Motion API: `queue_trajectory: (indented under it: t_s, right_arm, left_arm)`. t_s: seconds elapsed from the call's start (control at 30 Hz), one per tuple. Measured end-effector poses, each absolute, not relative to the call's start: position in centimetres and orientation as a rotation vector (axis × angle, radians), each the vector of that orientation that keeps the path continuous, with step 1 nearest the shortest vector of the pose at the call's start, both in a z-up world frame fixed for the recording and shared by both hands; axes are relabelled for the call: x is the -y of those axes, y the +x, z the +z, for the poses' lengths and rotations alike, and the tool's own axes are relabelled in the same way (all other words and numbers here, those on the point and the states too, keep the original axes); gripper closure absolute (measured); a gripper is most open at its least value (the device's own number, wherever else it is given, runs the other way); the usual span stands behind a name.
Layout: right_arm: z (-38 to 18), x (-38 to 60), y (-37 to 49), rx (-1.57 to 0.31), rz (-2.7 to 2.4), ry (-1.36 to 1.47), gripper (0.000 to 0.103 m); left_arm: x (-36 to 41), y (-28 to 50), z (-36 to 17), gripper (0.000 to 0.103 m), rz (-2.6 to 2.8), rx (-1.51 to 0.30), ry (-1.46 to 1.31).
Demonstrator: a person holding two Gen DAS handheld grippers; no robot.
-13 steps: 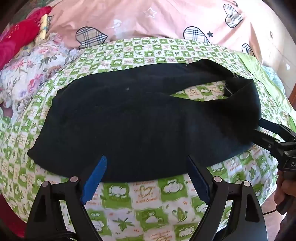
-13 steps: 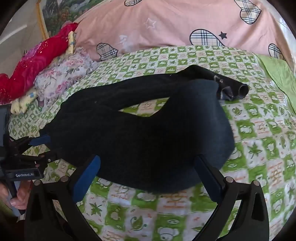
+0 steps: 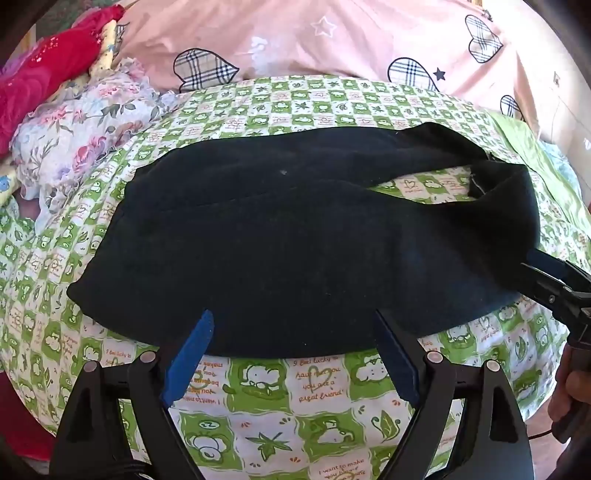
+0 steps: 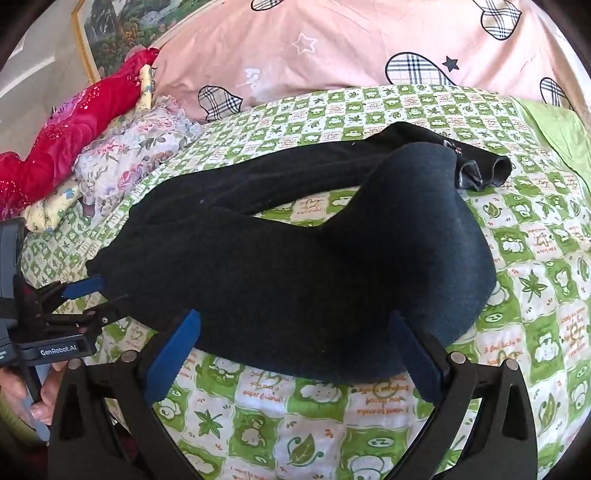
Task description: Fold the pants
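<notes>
Black pants point(image 3: 295, 251) lie across the green checked bed sheet point(image 3: 303, 398), one leg folded over the other, with a gap of sheet between them at the right. They also show in the right wrist view point(image 4: 295, 280), cuffs at the far right point(image 4: 484, 170). My left gripper point(image 3: 291, 332) is open, its blue pads at the pants' near edge, holding nothing. My right gripper point(image 4: 295, 325) is open at the near edge further right, empty. Each gripper shows in the other's view: the right point(image 3: 546, 273), the left point(image 4: 92, 295).
A pink pillow with plaid hearts point(image 3: 332, 40) lies along the far side. Floral cloth point(image 3: 81, 136) and red cloth point(image 3: 44, 81) are piled at the far left. A light green cloth point(image 4: 554, 125) lies at the far right. A framed picture point(image 4: 122, 22) hangs behind.
Both grippers have pulled back slightly from the pants' near edge. The pants lie as before.
</notes>
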State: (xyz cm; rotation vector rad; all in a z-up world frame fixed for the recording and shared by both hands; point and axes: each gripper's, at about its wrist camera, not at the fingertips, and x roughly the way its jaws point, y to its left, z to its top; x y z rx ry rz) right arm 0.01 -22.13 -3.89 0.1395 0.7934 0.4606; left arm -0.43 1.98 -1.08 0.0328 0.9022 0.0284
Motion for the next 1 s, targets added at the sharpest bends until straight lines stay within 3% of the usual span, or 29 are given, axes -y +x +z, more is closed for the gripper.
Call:
queue_trajectory:
  t_s: [1.0]
  right_arm:
    - [-3.8, 21.0, -0.4, -0.779, 0.484, 0.155, 0.002]
  left_arm:
    - [-1.9, -0.7, -0.9, 0.016, 0.028, -0.892, 0.030]
